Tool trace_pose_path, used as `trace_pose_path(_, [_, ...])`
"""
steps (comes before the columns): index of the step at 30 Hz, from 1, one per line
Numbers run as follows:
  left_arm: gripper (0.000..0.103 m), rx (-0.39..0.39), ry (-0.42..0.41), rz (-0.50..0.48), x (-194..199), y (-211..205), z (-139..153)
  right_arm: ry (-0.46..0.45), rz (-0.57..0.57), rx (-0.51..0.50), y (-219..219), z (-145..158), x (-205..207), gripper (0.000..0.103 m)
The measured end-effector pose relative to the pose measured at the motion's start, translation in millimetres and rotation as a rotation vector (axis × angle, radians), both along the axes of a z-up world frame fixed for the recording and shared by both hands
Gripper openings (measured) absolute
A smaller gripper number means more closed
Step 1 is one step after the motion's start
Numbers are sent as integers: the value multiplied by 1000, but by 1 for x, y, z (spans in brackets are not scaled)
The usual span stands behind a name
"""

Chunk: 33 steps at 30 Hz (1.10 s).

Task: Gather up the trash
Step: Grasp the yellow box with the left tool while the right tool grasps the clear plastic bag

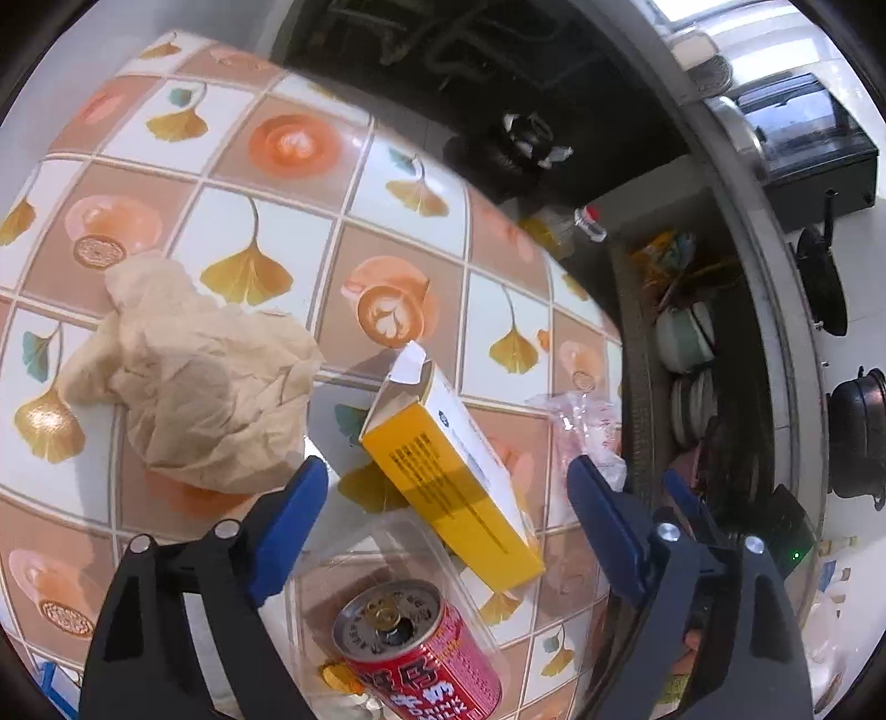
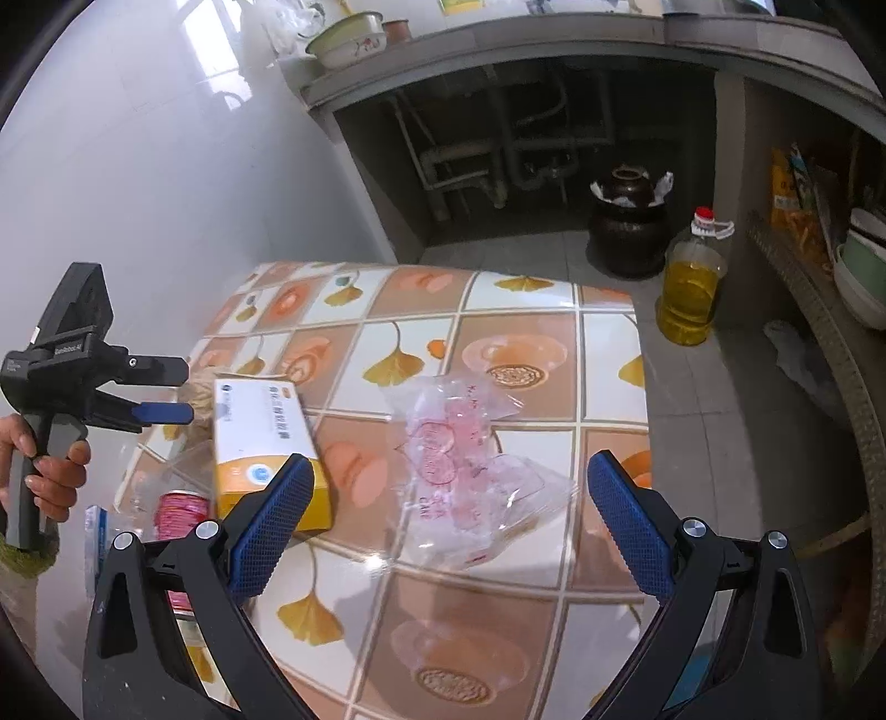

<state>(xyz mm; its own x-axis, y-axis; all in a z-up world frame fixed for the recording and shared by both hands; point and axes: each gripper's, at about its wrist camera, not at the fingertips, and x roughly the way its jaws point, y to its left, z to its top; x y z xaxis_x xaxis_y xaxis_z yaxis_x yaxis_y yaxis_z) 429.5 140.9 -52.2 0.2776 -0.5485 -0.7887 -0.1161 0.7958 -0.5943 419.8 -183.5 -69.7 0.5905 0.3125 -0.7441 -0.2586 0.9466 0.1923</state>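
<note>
On the tiled tablecloth point(image 1: 288, 232) lie a crumpled brown paper point(image 1: 188, 376), a yellow-and-white box point(image 1: 454, 471), a red can point(image 1: 421, 653) inside a clear plastic tub, and a clear bag with pink print point(image 1: 587, 426). My left gripper point(image 1: 448, 471) hangs open above the box, touching nothing. In the right wrist view my right gripper point(image 2: 451, 468) is open over the clear bag point(image 2: 465, 459), its pads apart from it. The box point(image 2: 260, 437) and the can point(image 2: 183, 509) lie to its left. There the left gripper point(image 2: 185, 390) hovers beside the box, held by a hand point(image 2: 50, 471).
The table point(image 2: 609, 310) ends close to a bottle of yellow oil point(image 2: 692, 282) and a dark jar point(image 2: 626, 221) on the floor. A shelf with bowls point(image 2: 864, 266) stands on the right. A counter with a basin point(image 2: 349, 39) and pipes under it runs behind.
</note>
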Motion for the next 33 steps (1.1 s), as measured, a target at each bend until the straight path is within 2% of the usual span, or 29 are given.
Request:
trace_pose_path(8, [70,21,49,-64,12,-13,-10,16,86,-118,18,-18,7,95])
trace_pose_path(13, [60,45,55,-88,16,-21,-14,37,119,-143,22,-29,11,95])
trace_pose_path(18, [46,54,60,-86,19,-24,-18,56,126,-140,25,-35,19,95])
trace_pose_path(28, [40,14,27,-73,17,-22,-15,71,116,-156,31,-44,26,95])
trace_pose_path(33, [36,-7,-3,-66,12,-22,-9,88,94,-175,27,-47,29,81])
